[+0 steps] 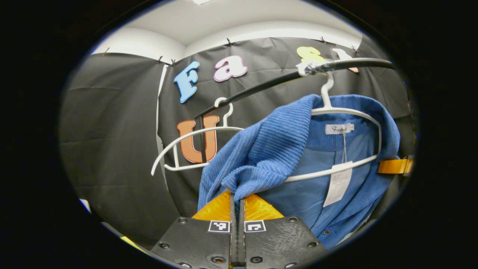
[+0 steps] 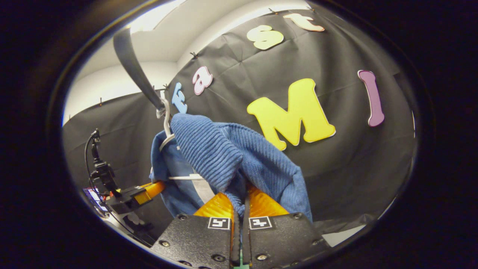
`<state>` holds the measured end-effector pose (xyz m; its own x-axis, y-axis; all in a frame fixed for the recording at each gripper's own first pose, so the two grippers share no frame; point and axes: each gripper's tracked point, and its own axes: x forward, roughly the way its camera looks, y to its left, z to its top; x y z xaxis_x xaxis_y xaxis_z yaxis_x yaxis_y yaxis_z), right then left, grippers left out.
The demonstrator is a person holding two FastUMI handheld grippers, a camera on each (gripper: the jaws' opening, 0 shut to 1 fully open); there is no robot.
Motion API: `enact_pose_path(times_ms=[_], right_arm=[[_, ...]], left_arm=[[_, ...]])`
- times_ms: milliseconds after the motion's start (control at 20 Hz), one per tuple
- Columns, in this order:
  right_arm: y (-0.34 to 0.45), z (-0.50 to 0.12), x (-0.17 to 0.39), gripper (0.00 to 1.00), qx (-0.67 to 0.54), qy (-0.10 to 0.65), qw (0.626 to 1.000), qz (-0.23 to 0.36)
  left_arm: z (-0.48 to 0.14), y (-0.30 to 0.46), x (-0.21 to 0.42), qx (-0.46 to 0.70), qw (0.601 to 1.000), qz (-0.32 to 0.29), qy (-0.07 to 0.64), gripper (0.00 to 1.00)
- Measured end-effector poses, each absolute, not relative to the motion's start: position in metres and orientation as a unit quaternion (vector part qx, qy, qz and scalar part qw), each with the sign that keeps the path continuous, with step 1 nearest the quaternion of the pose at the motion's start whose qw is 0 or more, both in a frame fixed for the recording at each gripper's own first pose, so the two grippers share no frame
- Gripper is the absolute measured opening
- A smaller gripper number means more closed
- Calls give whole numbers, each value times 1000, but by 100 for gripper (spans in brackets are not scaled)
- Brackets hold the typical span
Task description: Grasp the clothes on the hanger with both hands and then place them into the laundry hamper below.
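Note:
A blue ribbed knit garment [image 1: 283, 149] hangs on a white hanger [image 1: 347, 112] from a black rail [image 1: 261, 86]. My left gripper [image 1: 237, 200] is shut on a bunched fold of its shoulder, pulled off the hanger's left end. In the right gripper view, my right gripper [image 2: 242, 203] is shut on the other side of the blue garment [image 2: 224, 157], whose knit drapes over both fingers. The left gripper [image 2: 149, 191] shows beyond the cloth at lower left there. The right gripper's fingertip [image 1: 395, 166] peeks out past the garment's right edge in the left gripper view.
An empty white hanger [image 1: 194, 144] hangs further left on the same rail. A paper tag [image 1: 338, 185] dangles inside the garment's collar. Black cloth walls close the booth behind. A stand with cables [image 2: 100, 170] rises at the left in the right gripper view.

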<state>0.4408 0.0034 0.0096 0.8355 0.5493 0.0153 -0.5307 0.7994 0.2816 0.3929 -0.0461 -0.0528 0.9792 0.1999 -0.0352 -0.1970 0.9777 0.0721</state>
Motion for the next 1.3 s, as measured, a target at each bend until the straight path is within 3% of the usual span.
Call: enact_pose_path(times_ms=[50, 300, 350, 400, 500, 600, 650, 750, 800, 850, 1000, 1050, 1300], right_arm=[[1, 12, 439, 5, 139, 30, 948, 286], [-18, 32, 432, 5, 168, 8, 941, 295], [-21, 37, 432, 5, 177, 5, 939, 294], [-24, 42, 431, 5, 187, 1, 937, 296], [-30, 53, 433, 5, 200, -10, 934, 295], [-31, 66, 431, 5, 212, -22, 928, 305], [-36, 70, 432, 5, 217, -29, 928, 302], [-47, 80, 442, 5, 231, -41, 930, 284], [-51, 83, 448, 5, 236, -45, 931, 274], [-53, 85, 452, 5, 237, -49, 933, 267], [-58, 92, 461, 5, 234, -62, 938, 250], [-60, 94, 465, 5, 232, -66, 940, 242], [-60, 84, 488, 5, 215, -58, 952, 212]], left_arm=[[-50, -42, 393, 35, 994, 104, 20, 0], [-33, -26, 397, 28, 993, 115, 7, 0], [-27, -23, 397, 23, 993, 117, 2, 5], [-23, -21, 397, 18, 993, 119, -2, 0], [-13, -14, 398, 15, 992, 122, -8, 5], [-2, -9, 400, 11, 992, 125, -15, 0], [4, -6, 400, 9, 991, 128, -21, 5], [16, 7, 401, 9, 990, 137, -34, 0], [21, 12, 404, 8, 990, 138, -38, 5], [24, 17, 405, 10, 989, 139, -39, 0], [26, 24, 411, 13, 991, 133, -32, 5], [27, 24, 415, 13, 991, 129, -30, 0], [14, 31, 421, -7, 993, 115, -16, 0]])
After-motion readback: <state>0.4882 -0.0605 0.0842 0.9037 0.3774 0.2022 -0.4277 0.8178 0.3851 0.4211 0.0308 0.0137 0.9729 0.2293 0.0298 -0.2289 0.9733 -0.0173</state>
